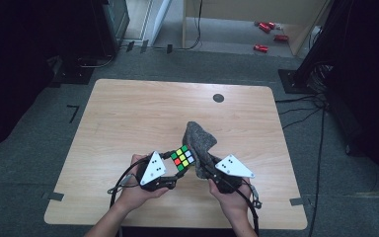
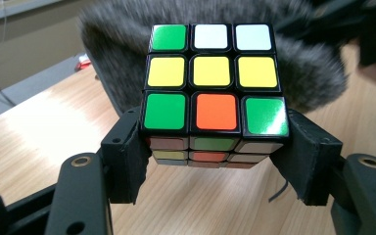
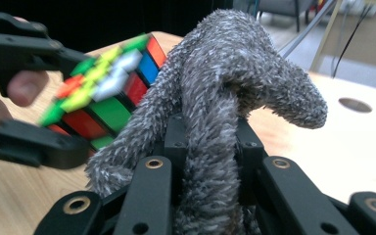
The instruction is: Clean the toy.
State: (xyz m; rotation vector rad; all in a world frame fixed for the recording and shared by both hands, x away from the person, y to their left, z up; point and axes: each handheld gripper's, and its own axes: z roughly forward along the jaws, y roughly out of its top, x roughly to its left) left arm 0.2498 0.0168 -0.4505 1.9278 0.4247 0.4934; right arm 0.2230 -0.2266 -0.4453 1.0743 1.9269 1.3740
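over the wooden table, cube sits clamped between left gripper jaws.

Puzzle cube: black frame; top face rows green-white-white, 3 yellow, green-orange-green; side faces in right gripper view show red, blue, green. Cloth: grey, fuzzy, flecked white. Gripper jaws: black. Table: light wood grain, 1 dark round spot.

black tools, grey triangular plates
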